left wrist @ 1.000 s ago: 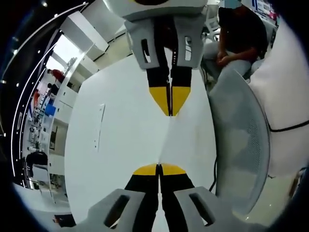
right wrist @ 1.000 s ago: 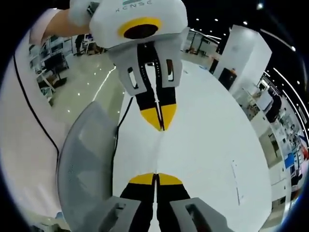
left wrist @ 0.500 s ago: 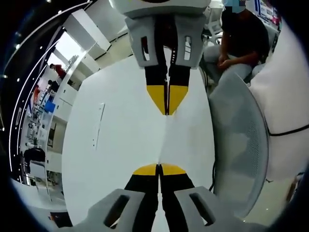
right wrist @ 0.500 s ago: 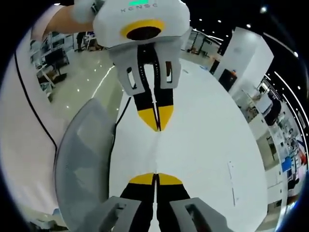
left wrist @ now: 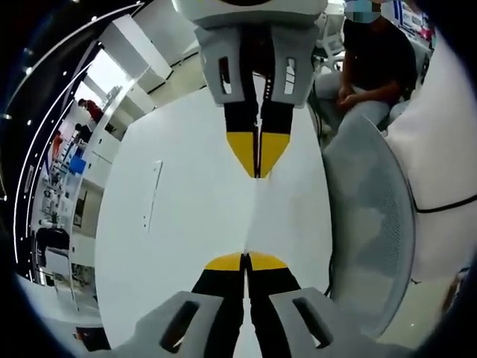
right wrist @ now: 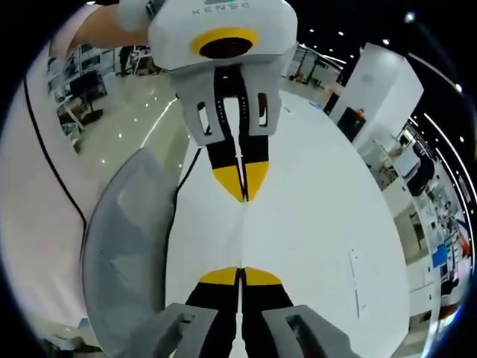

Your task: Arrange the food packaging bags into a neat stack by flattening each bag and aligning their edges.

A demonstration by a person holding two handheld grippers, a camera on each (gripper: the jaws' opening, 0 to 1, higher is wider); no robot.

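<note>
Grippers (left wrist: pixel 245 262) (right wrist: pixel 240 277) face tip-to-tip, fingers closed

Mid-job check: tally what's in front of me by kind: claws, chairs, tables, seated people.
Claws: 2, left claw and right claw
Grey mesh chair: 1
White table: 1
Seated person: 1
Total: 5

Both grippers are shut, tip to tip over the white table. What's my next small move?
Probably lower both together onto the table: left gripper and right gripper are shut, and a thin edge, perhaps a bag held taut, seems to run between them.
</note>
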